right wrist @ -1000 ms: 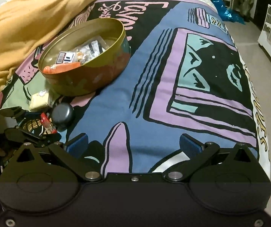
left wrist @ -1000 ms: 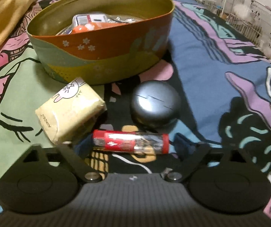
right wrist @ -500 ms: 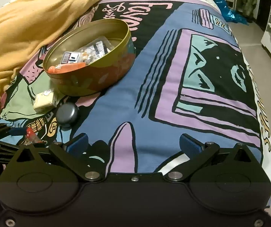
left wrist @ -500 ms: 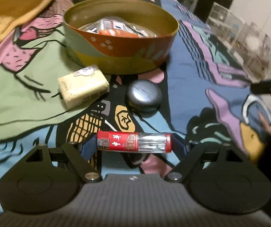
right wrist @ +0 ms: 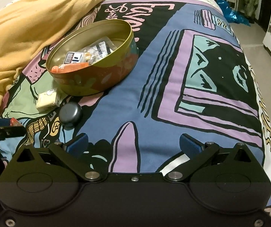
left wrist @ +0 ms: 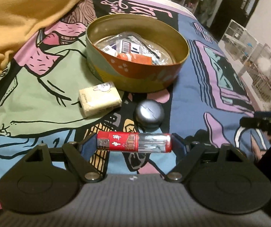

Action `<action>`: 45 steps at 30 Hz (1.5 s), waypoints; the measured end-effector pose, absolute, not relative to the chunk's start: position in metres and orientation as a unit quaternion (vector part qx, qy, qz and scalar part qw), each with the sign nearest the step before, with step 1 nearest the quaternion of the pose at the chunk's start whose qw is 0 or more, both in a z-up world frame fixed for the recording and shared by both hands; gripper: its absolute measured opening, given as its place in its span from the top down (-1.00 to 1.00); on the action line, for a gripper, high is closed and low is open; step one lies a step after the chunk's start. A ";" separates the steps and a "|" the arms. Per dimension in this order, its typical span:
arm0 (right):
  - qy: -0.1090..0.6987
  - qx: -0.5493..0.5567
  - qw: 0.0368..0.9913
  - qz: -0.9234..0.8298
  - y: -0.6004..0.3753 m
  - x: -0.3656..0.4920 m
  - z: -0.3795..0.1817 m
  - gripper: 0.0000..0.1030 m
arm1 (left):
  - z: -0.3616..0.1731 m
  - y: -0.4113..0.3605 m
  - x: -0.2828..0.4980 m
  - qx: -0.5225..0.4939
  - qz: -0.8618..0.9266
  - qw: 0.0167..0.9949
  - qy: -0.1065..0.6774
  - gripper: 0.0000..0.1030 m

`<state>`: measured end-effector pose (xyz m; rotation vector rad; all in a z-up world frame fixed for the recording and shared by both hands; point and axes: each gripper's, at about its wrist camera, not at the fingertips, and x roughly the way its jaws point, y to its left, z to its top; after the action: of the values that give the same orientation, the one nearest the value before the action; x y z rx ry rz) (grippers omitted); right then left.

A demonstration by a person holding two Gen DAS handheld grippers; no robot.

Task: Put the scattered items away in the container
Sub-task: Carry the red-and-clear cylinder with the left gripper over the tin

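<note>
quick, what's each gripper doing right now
left gripper: shut on the red lighter, held lengthwise.
right gripper: open, holding nothing.

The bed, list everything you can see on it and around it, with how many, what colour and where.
tin: one, gold inside, orange and green outside, on the bedspread, open.
packets in the tin: several, clear, white and orange; exact count unclear.
tissue pack: one, cream, on the bedspread just in front of the tin.
round case: one, dark grey, on the bedspread beside the tissue pack.
lighter: one, red and clear, held crosswise above the bedspread.
blanket: one, yellow, heaped beyond the tin.
bedspread: one, blue, purple, black and green cartoon print.
wire cages: white, on the floor beside the bed.
left claw: black with blue pads, shut on the lighter.
right claw: black with blue pads, open, empty, over the bedspread.
</note>
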<state>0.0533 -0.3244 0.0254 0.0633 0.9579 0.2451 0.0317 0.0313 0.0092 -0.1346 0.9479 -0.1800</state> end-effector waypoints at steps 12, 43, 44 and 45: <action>0.461 0.038 0.879 0.118 -0.326 0.054 0.024 -1.00 | 0.025 0.039 0.042 -0.081 -0.054 0.880 0.466 -0.60; 0.461 0.072 0.876 0.120 -0.335 0.057 0.022 -1.00 | 0.096 0.010 0.087 -0.045 -0.076 0.908 0.410 -0.60; 0.461 0.074 0.876 0.120 -0.336 0.057 0.022 -1.00 | 0.097 0.010 0.088 -0.044 -0.076 0.908 0.409 -0.60; 0.461 0.076 0.876 0.120 -0.337 0.057 0.021 -1.00 | 0.098 0.009 0.089 -0.043 -0.077 0.908 0.409 -0.60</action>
<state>0.0571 -0.3365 0.0214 0.1589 0.9615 0.2499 0.0892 0.0090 0.0979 -0.0890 0.8432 -0.1595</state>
